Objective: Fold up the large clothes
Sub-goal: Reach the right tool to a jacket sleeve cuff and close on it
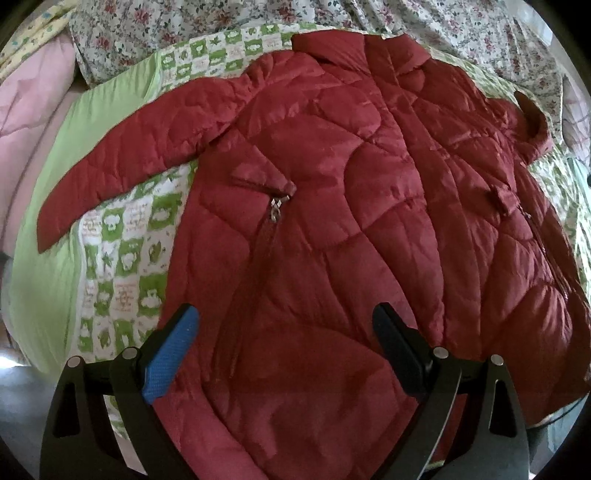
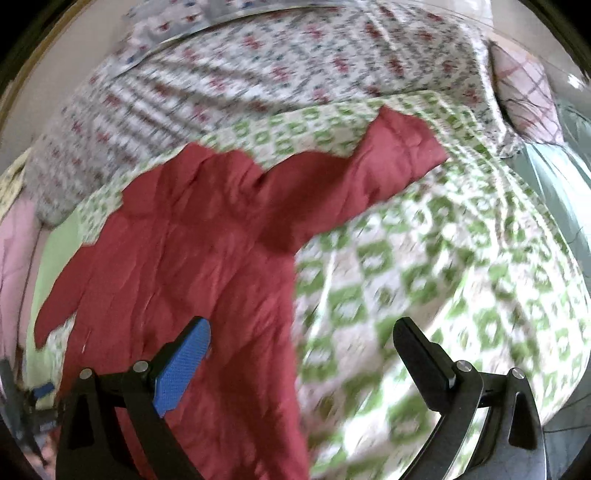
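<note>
Lying front-up across a green-checked quilt, a red quilted jacket spreads both sleeves toward the quilt's side edges, collar near a floral bedspread. The left gripper hovers wide open over its hem; the right gripper, jaws equally wide, holds nothing.

The left gripper has its jaws spread wide, nothing between them; the blue-padded finger sits at 7 o'clock, the black one at 5 o'clock. The right gripper is likewise spread wide and empty, its blue pad at 7 o'clock.
</note>
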A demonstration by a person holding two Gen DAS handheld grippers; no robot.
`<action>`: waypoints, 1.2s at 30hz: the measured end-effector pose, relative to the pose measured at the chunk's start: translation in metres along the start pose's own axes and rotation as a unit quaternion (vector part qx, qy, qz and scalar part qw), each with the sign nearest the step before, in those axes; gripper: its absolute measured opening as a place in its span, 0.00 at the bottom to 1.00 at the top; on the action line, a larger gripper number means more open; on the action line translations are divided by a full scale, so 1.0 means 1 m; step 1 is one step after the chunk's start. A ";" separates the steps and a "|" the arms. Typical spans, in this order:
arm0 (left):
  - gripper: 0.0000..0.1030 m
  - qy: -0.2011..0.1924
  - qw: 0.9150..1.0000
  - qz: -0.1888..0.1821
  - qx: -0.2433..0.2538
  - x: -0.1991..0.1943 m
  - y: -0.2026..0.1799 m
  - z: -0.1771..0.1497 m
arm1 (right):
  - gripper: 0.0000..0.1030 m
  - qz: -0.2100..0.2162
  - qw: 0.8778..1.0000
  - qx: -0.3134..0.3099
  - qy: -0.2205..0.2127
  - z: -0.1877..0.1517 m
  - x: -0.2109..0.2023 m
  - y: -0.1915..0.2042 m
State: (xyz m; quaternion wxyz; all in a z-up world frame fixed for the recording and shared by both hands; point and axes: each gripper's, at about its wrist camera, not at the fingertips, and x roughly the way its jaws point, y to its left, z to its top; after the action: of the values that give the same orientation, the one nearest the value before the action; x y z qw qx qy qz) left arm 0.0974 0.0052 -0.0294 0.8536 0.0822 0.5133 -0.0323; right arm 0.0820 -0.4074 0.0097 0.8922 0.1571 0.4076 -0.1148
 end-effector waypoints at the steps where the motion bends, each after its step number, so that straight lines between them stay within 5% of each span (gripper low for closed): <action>1: 0.93 -0.004 1.000 -0.001 -0.003 0.000 0.001 0.002 | 0.97 -0.008 1.000 0.005 -0.001 0.009 0.006 -0.005; 8: 0.93 -0.028 0.999 -0.011 -0.026 0.008 0.007 0.018 | 0.97 -0.069 0.997 0.026 -0.018 0.077 0.054 -0.040; 14: 0.93 -0.013 1.000 0.016 0.002 0.024 0.000 0.030 | 0.96 -0.104 0.994 0.029 -0.031 0.129 0.097 -0.057; 23: 0.93 0.013 1.000 -0.003 0.005 0.049 -0.010 0.045 | 0.94 -0.137 0.989 0.045 -0.030 0.184 0.164 -0.074; 27: 0.93 0.023 1.000 -0.015 0.006 0.058 -0.016 0.047 | 0.78 -0.171 0.984 0.041 -0.022 0.193 0.190 -0.088; 29: 0.93 0.025 0.999 -0.020 0.005 0.061 -0.019 0.048 | 0.60 -0.156 0.986 0.059 -0.014 0.191 0.197 -0.100; 31: 0.93 0.026 0.999 -0.022 0.006 0.062 -0.020 0.048 | 0.30 -0.125 0.990 0.063 -0.021 0.187 0.192 -0.103; 36: 0.93 0.023 0.999 -0.027 0.002 0.060 -0.019 0.049 | 0.15 -0.062 0.995 0.049 -0.055 0.170 0.164 -0.087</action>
State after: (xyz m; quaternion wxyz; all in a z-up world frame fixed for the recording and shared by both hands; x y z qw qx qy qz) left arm 0.1659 -0.0204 -0.0618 0.8404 0.0709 0.5345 -0.0541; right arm 0.2762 -0.5640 -0.0264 0.8955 0.1684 0.3611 -0.1982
